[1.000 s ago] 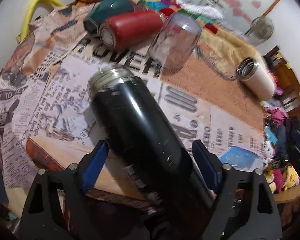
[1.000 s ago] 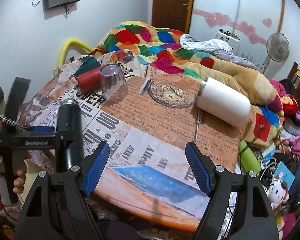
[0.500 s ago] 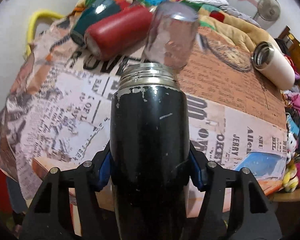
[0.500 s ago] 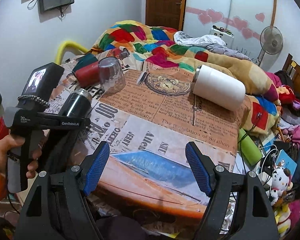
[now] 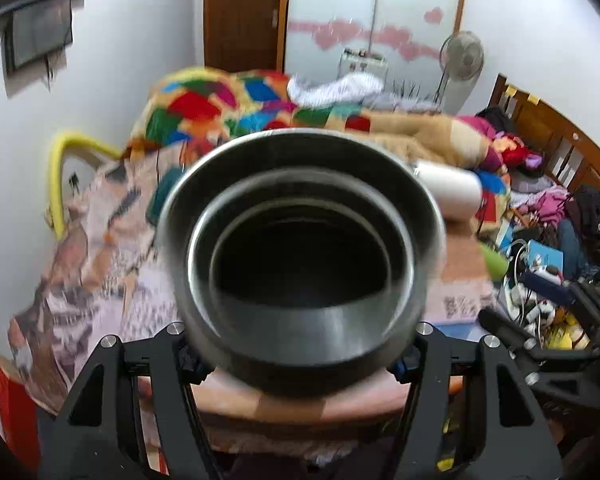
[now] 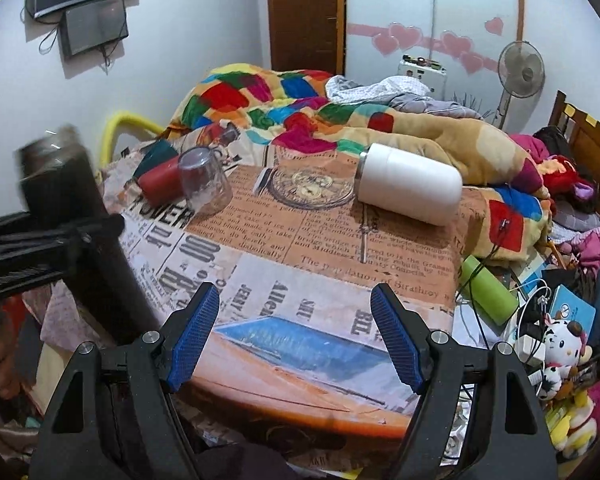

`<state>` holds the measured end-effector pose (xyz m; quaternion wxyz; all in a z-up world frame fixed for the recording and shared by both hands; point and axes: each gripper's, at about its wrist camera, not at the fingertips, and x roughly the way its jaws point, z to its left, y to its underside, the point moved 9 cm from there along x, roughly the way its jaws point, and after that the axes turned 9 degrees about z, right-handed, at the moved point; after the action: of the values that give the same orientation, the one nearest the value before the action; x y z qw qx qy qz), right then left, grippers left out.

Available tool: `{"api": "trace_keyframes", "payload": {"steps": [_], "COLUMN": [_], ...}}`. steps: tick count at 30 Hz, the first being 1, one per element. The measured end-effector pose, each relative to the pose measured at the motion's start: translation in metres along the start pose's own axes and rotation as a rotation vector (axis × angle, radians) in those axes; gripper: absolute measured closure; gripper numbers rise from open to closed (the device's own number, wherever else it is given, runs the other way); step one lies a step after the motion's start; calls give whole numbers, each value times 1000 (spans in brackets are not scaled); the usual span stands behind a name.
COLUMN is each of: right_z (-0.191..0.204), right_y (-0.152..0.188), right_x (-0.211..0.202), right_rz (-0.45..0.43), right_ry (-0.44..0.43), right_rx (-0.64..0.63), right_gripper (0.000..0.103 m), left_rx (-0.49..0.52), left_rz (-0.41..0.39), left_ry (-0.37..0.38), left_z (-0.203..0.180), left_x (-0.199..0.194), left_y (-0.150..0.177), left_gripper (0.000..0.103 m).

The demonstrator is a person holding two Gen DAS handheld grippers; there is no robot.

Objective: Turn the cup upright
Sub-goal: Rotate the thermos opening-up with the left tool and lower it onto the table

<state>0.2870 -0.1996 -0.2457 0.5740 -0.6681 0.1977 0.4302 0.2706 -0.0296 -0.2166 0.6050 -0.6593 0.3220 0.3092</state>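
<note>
Left tool (image 5: 300, 354) clamps one black flask (image 5: 300, 248), tilted over the worktop (image 6: 324, 248) edge, mouth facing its camera. Right tool (image 6: 296, 340) gapes, holding nothing. On the worktop: one glass (image 6: 204, 184) inverted, three cups lying — white (image 6: 410, 188), red (image 6: 160, 180), teal (image 6: 156, 154).

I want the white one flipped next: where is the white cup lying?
In the right wrist view the white cup lies on its side at the table's far right, against the colourful blanket.

Black steel flask (image 5: 300, 240): brushed metal rim, glossy dark inside.
Right gripper's blue pads (image 6: 194, 336): ribbed, matt.
Newspaper-print table cover (image 6: 300, 248): smooth, slight sheen.
White cylindrical flask (image 6: 410, 194): smooth, satin.
</note>
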Motion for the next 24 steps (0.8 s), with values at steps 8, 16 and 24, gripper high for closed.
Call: {"api": "trace_keyframes", "payload": {"steps": [8, 16, 24], "right_z": [-14, -26, -30], "right_y": [-8, -7, -3], "right_x": [-9, -4, 3], "right_rz": [-34, -25, -5], "right_ry": [10, 13, 16], "right_rx": [34, 52, 55], "right_gripper": [27, 27, 27], "left_rx": [39, 53, 76], "left_rz": [-64, -26, 11], "left_ry": [19, 6, -14], "left_z": [-27, -42, -45], "left_x": [9, 49, 69], "left_y": [-53, -55, -34], "left_gripper": [39, 39, 39]}}
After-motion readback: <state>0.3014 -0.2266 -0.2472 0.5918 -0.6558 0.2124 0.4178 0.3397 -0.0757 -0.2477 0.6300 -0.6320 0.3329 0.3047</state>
